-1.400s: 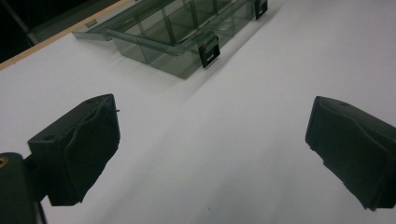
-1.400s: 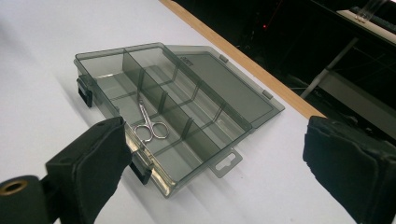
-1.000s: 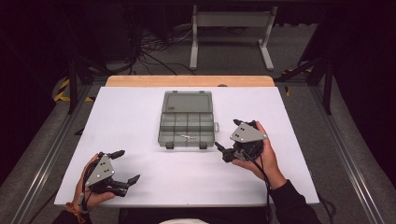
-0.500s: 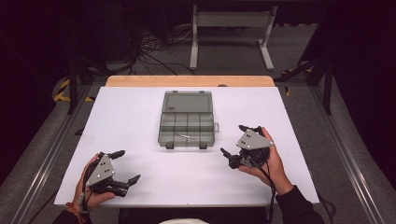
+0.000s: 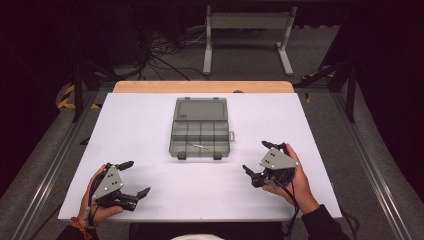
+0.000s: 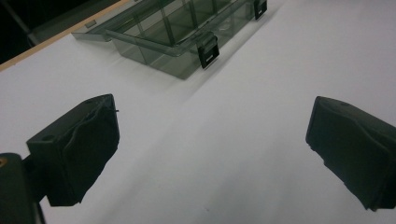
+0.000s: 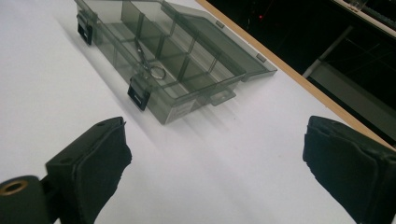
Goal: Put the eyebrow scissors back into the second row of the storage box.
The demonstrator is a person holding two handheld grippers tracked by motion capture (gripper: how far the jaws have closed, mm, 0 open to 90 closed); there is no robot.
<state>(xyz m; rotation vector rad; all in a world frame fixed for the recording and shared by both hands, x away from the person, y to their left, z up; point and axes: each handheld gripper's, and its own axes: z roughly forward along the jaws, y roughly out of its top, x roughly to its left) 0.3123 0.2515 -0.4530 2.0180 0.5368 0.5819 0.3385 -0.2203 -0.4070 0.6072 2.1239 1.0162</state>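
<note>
Fingers [image 7: 93, 163] wide, clear of box [image 5: 200, 131].

The small silvery metal item [image 5: 198, 147] in the smoky transparent plastic compartment box [image 5: 200, 107] is too tiny to identify from above; the left gripper view's upper edge crops that box.

We see the right gripper [image 7: 215, 172] with both black jaws spread wide, nothing between them, over the white table [image 7: 56, 93]. Ahead lies a smoky clear compartment box [image 7: 168, 60], lid open and laid flat behind it, two black latches on its near wall. A small metal ring piece [image 7: 152, 70] lies in one near compartment. A wooden table edge [image 7: 299, 77] runs behind.
</note>
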